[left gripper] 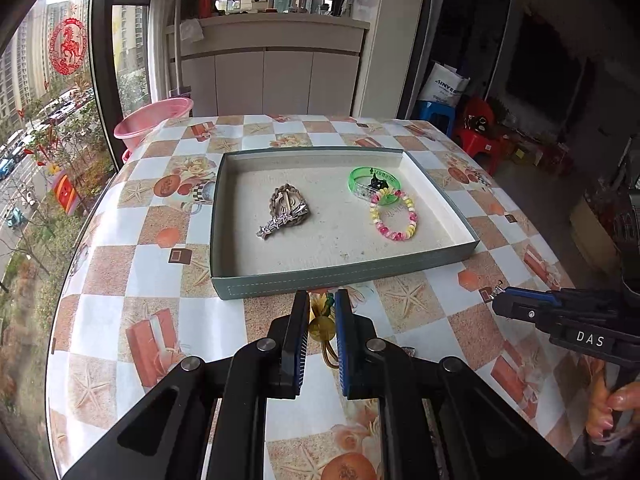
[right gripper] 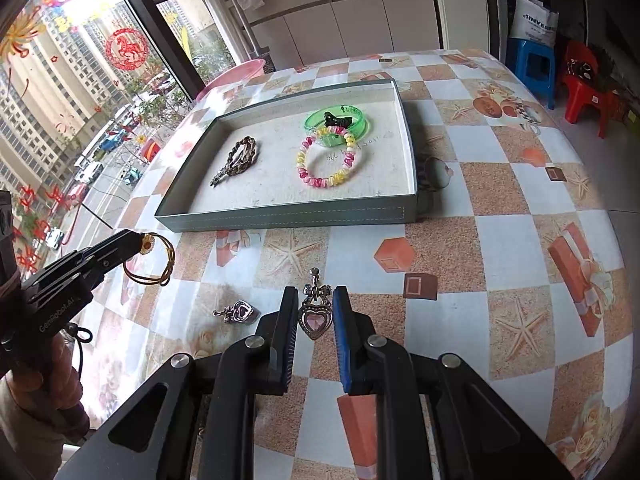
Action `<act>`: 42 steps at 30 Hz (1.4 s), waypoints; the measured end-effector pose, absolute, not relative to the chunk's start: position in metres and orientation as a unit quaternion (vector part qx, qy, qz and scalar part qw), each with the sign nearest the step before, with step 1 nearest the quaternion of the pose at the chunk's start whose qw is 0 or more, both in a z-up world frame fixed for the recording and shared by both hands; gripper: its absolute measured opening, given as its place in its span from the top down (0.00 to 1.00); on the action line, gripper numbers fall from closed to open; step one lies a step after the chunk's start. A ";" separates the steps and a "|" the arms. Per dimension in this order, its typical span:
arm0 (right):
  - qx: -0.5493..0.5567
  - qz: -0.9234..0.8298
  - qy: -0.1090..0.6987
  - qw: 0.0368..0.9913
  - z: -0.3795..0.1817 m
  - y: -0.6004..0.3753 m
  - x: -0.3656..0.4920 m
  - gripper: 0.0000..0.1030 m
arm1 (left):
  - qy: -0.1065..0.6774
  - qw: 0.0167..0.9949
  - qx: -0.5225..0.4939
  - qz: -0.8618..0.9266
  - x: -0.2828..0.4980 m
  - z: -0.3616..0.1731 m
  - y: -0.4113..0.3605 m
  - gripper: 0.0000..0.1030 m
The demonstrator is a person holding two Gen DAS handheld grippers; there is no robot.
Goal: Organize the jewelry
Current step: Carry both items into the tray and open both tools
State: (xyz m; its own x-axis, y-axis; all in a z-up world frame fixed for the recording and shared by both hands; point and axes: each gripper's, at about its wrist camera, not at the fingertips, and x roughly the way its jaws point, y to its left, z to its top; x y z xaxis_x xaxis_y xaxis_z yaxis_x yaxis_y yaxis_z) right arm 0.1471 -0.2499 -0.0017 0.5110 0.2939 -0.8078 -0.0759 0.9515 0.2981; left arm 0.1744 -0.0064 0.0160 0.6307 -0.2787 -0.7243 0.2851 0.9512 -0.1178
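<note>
Grey tray [left gripper: 280, 280] holds green bangle [left gripper: 362, 176], beaded bracelet [left gripper: 394, 216], braided clip [left gripper: 286, 210].

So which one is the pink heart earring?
Find the grey-green tray on the checkered tablecloth, then come toward the camera to the right gripper. The pink heart earring hangs between its fingers, under a little silver bow. Its twin earring lies on the cloth just to the left, and the gold bangle is in the left gripper.

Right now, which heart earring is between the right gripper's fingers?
The pink-stoned heart earring with the bow, between the right gripper fingers; the other heart earring lies tilted to its left.
</note>
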 end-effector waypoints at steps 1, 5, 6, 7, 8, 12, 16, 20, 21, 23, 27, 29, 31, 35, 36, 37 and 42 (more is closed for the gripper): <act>0.114 0.108 0.480 0.863 0.002 -0.250 0.149 0.82 | 0.397 0.904 0.005 -0.157 0.176 0.020 -0.007 0.75; 0.114 0.110 0.470 0.868 0.017 -0.253 0.165 0.82 | 0.387 0.909 0.003 -0.156 0.190 0.034 -0.011 0.75; 0.115 0.111 0.468 0.869 0.021 -0.253 0.170 0.82 | 0.386 0.909 0.001 -0.156 0.195 0.037 -0.012 0.75; 0.115 0.111 0.466 0.870 0.024 -0.253 0.174 0.82 | 0.384 0.910 -0.003 -0.156 0.200 0.040 -0.013 0.75; 0.113 0.111 0.464 0.872 0.027 -0.253 0.180 0.82 | 0.383 0.911 -0.004 -0.156 0.205 0.042 -0.015 0.75; 0.106 0.111 0.459 0.875 0.035 -0.253 0.204 0.82 | 0.379 0.912 0.004 -0.155 0.226 0.046 -0.025 0.75; 0.112 0.107 0.463 0.873 0.035 -0.257 0.230 0.82 | 0.382 0.911 0.009 -0.152 0.249 0.042 -0.034 0.75; 0.104 0.101 0.475 0.868 0.024 -0.255 0.254 0.82 | 0.396 0.906 0.005 -0.148 0.272 0.029 -0.038 0.75; 0.102 0.100 0.479 0.866 0.020 -0.254 0.259 0.82 | 0.398 0.906 0.008 -0.146 0.276 0.026 -0.039 0.75; 0.100 0.099 0.486 0.862 0.013 -0.253 0.269 0.82 | 0.405 0.903 0.011 -0.142 0.284 0.018 -0.042 0.75; 0.097 0.096 0.501 0.855 -0.005 -0.251 0.287 0.82 | 0.416 0.900 0.020 -0.131 0.299 0.000 -0.044 0.75; 0.095 0.095 0.507 0.852 -0.013 -0.249 0.293 0.82 | 0.421 0.898 0.024 -0.123 0.305 -0.009 -0.044 0.75; 0.090 0.096 0.510 0.850 -0.020 -0.246 0.298 0.82 | 0.427 0.897 0.022 -0.115 0.310 -0.017 -0.042 0.75; 0.075 0.097 0.512 0.850 -0.029 -0.237 0.303 0.82 | 0.434 0.895 0.018 -0.106 0.313 -0.028 -0.039 0.75; 0.072 0.097 0.513 0.850 -0.031 -0.235 0.304 0.82 | 0.435 0.894 0.018 -0.105 0.314 -0.030 -0.038 0.75; 0.070 0.098 0.514 0.849 -0.033 -0.233 0.305 0.82 | 0.435 0.894 0.020 -0.102 0.314 -0.032 -0.038 0.75; 0.061 0.092 0.518 0.848 -0.041 -0.228 0.308 0.82 | 0.440 0.893 0.028 -0.094 0.315 -0.040 -0.039 0.75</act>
State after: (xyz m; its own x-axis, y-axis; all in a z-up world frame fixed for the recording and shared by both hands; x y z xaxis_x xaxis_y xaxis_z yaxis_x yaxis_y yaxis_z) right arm 0.3082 -0.2285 -0.0409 0.4461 0.2199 -0.8675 -0.0936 0.9755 0.1991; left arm 0.3145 -0.0388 -0.0401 0.5956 -0.1424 -0.7905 0.1926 0.9808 -0.0316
